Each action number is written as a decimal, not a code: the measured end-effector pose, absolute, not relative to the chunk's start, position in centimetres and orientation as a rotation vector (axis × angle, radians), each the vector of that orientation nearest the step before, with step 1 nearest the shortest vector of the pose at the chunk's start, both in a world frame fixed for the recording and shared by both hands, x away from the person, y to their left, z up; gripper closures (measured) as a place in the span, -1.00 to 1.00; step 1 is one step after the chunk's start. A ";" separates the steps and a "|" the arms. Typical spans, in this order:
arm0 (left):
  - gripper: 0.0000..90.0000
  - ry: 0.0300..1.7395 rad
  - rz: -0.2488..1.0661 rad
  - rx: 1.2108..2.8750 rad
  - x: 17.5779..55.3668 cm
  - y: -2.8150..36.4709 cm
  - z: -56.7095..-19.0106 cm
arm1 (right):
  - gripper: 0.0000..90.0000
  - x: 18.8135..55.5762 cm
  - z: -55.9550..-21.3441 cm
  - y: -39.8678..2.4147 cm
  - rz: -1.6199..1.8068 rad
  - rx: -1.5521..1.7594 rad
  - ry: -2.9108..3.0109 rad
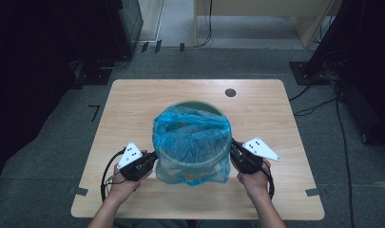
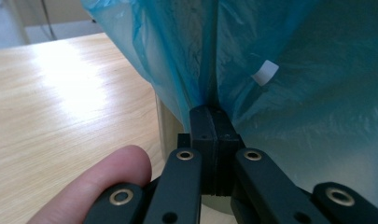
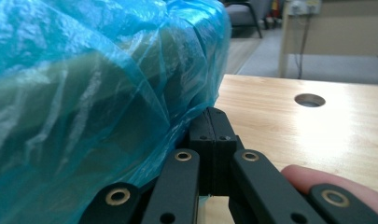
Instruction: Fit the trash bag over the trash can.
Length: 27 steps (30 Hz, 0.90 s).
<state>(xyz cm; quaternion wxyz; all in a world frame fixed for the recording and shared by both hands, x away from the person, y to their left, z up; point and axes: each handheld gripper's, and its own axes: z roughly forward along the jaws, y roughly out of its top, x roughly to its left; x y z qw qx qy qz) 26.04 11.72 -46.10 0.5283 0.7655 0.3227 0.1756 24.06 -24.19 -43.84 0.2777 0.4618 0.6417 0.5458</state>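
A green bin [image 1: 196, 102] lined with a blue plastic bag [image 1: 192, 137] stands in the middle of the wooden table [image 1: 133, 109]. The bag's edge is folded down over the bin's rim and hangs outside. My left gripper [image 1: 154, 157] is at the bin's near left side. In the left gripper view its jaws are shut [image 2: 211, 109], with a pleat of the blue bag [image 2: 294, 93] pinched between the pads. My right gripper [image 1: 234, 146] is at the near right side. Its jaws are shut [image 3: 211, 112] too, and the bag film [image 3: 84, 93] runs into the seam between the pads.
A round cable hole [image 1: 230, 92] is in the table's far right part. A white label [image 2: 265, 73] shows through the bag. Grey carpet surrounds the table, with dark stands and cables at both sides and a wooden desk leg behind.
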 end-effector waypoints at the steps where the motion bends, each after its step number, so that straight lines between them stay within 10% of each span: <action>1: 1.00 0.800 0.442 1.833 26.2 11.8 -46.1 | 1.00 23.9 -43.7 -24.2 1.453 1.209 1.732; 13: 0.97 1.141 0.409 1.666 29.7 11.8 -45.6 | 1.00 28.8 -41.7 -24.7 1.385 1.276 1.647; 27: 1.00 1.128 0.334 1.795 28.9 10.0 -46.5 | 1.00 28.0 -44.5 -23.3 1.344 1.329 1.732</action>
